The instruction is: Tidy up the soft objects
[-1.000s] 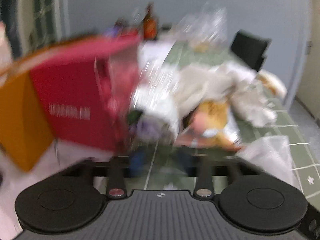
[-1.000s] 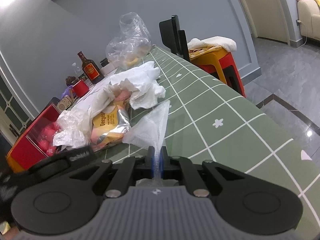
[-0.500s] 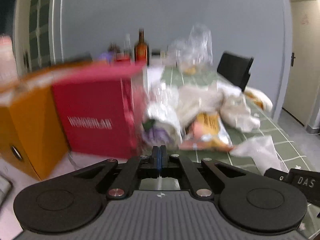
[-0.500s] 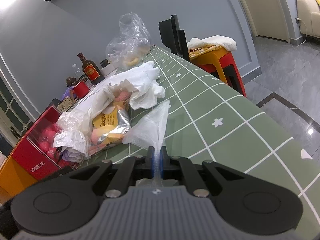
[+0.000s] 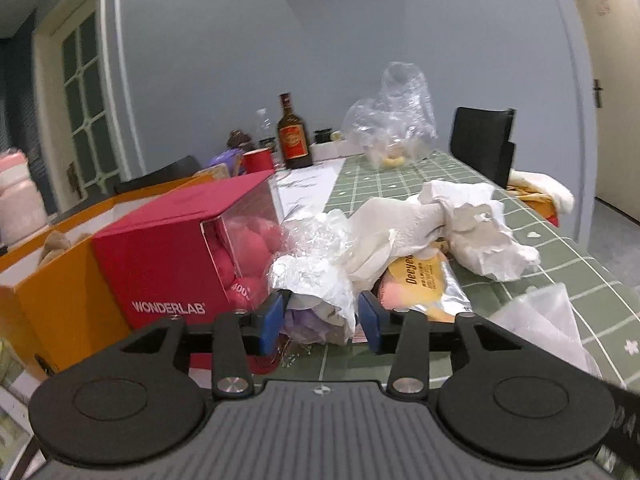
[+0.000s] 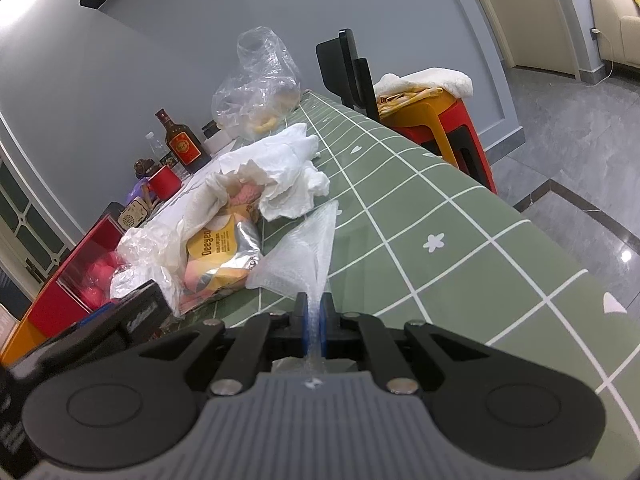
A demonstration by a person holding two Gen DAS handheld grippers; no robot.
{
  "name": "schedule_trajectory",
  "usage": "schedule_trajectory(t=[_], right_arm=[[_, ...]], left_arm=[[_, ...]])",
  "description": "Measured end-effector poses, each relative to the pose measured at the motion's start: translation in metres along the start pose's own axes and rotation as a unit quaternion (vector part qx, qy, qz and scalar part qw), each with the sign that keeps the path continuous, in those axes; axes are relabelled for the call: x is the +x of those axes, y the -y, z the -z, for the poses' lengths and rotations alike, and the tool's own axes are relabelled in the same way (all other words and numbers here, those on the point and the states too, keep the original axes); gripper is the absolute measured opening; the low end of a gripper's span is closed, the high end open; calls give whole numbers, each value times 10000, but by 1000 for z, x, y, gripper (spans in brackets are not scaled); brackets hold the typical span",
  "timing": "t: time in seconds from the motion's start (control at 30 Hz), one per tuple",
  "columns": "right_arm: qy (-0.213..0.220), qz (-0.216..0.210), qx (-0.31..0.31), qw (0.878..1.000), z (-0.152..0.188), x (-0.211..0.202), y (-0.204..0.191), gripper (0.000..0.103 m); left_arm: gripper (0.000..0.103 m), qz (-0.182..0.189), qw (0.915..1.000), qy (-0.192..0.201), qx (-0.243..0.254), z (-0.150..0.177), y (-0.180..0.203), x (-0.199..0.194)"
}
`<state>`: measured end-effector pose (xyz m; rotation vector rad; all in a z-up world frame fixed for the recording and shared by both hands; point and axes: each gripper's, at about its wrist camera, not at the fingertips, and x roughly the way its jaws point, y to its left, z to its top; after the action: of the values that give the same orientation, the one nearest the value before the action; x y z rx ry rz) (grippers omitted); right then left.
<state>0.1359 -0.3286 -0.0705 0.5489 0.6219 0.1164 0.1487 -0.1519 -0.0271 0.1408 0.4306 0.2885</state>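
My left gripper (image 5: 320, 320) sits low over the green checked table (image 5: 532, 248), and its jaws are opening. A crumpled clear plastic bundle (image 5: 316, 276) with something purple (image 5: 304, 326) under it lies between the blue pads, which do not seem to press on it. Behind it are white paper towels (image 5: 460, 224) and a yellow snack packet (image 5: 424, 280). My right gripper (image 6: 315, 320) is shut on the corner of a thin clear plastic bag (image 6: 308, 256) that trails over the table.
A red box (image 5: 168, 264) holding pink soft toys (image 5: 252, 248) stands left of the pile, against an orange box (image 5: 52, 304). Further back stand a brown bottle (image 5: 294, 140), a red cup (image 5: 258, 162), a big clear bag (image 5: 396, 124) and a black chair (image 5: 484, 144). A red-orange stool (image 6: 444, 120) stands beyond the table's right edge.
The left gripper's jaws were together half a second ago and now stand apart around the crumpled plastic bundle; it has shifted and rolled. The right gripper and its bag have not moved.
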Motion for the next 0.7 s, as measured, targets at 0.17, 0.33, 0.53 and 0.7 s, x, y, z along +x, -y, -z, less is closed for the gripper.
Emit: schedule_trajectory(t=[0.17,0.33,0.53,0.7], right_arm=[[-2,-2,-3,10000,0,0,1,2],[-3,-1,-7,10000,0,0,1,2],[-4,7,-22,10000,-1,0,1,2],[-6,11,-31,10000,-1,0,1,2]], left_arm=[[61,161,9998,22,-105,-5,5,4],[61,208,9991,-138,-340,-11,6,14],[8,40,9968,-346,-725,-12,-7,25],[3,192,9974,-320,-624,-10,-12,14]])
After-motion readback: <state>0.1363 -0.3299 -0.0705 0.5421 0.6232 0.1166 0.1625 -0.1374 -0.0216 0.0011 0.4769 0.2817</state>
